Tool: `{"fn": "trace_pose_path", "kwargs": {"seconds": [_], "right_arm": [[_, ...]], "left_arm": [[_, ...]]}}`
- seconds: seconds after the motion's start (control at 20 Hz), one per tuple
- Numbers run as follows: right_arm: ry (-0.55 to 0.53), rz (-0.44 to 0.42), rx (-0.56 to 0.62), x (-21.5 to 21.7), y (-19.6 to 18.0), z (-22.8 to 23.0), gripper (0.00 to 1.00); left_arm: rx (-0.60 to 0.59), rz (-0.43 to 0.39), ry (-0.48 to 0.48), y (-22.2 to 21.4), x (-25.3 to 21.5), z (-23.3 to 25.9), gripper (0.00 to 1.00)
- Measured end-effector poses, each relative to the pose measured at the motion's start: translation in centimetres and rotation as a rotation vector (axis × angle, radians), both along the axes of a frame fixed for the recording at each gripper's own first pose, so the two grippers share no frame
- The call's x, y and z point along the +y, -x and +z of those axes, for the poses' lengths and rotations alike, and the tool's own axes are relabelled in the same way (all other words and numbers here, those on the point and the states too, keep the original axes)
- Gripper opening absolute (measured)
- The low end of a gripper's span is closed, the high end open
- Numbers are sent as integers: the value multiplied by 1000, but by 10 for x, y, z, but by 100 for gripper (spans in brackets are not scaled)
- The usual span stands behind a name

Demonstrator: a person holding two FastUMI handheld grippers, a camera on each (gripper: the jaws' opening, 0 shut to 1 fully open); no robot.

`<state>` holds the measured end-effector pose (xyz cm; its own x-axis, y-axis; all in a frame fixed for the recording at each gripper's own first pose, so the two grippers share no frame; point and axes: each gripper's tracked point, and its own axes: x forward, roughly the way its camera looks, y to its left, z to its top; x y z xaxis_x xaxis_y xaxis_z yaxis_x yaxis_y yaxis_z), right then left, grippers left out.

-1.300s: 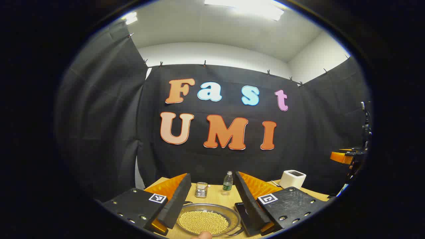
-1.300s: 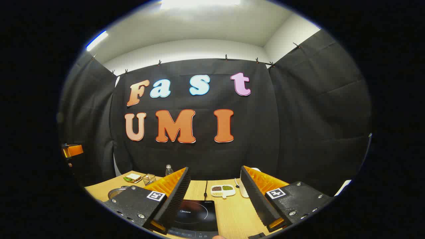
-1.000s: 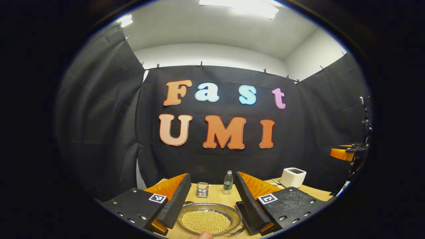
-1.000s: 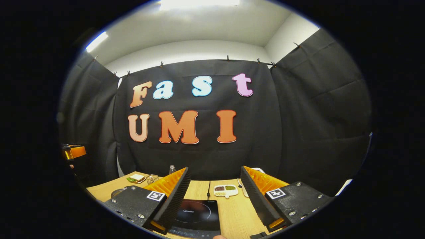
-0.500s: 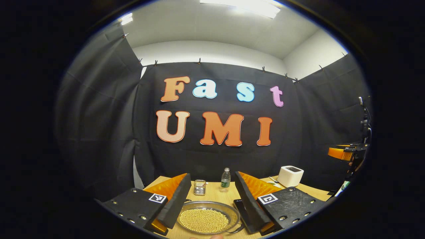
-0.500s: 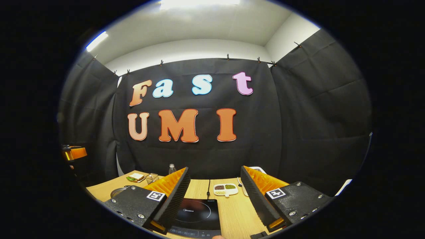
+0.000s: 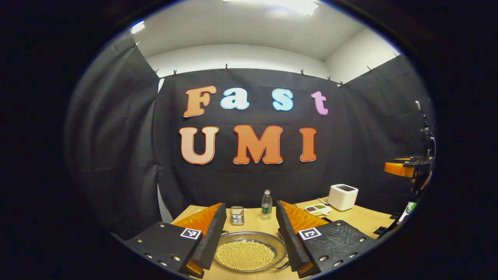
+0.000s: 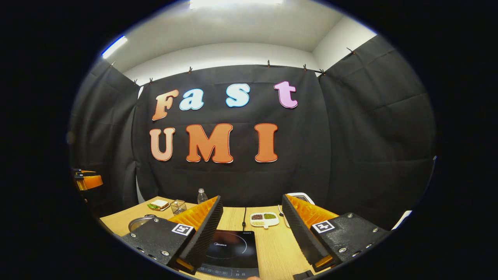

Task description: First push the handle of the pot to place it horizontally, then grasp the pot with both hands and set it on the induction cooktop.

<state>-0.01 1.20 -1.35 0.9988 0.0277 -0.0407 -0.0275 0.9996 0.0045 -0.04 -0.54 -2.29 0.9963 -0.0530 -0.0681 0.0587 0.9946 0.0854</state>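
The pot (image 7: 245, 254) is a shallow metal pan full of yellow beans, low in the left gripper view between my left gripper's fingers. Its thin wire handle (image 7: 281, 266) sticks out at the lower right. My left gripper (image 7: 250, 208) stands open above the pot and touches nothing. The black induction cooktop (image 8: 233, 249) lies on the wooden table in the right gripper view, under my open right gripper (image 8: 252, 200). The pot's rim (image 8: 138, 223) peeks out at the left there. Each gripper shows far off at the other view's edge: the right gripper (image 7: 400, 169), the left gripper (image 8: 88, 181).
A water bottle (image 7: 266, 203) and a small wire basket (image 7: 236, 215) stand behind the pot. A white box appliance (image 7: 342, 196) sits at the back right. A divided dish of beans (image 8: 263, 219), a sandwich plate (image 8: 158, 204) and the cooktop's cable (image 8: 243, 217) lie on the table (image 8: 272, 249).
Both views have tipped down a little, so more of the table shows. The pot and cooktop have stayed put. Both grippers remain open.
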Motion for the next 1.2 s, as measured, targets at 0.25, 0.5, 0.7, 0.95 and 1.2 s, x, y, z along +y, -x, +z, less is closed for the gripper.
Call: {"fn": "trace_pose_path", "kwargs": {"seconds": [0.25,0.5,0.7,0.95,1.2], "right_arm": [[1,9,10,7,-1,-3,95],[2,16,15,13,-3,-5,95],[-8,16,18,14,-3,-8,95],[5,20,20,17,-4,-12,95],[2,28,23,23,-3,-15,95]], "left_arm": [[31,-45,0,-4,-6,-16,58],[56,13,-9,-6,9,-32,9],[122,-34,56,-2,-1,-62,2],[226,-23,66,7,11,-108,2],[315,-63,72,26,3,-145,2]]}}
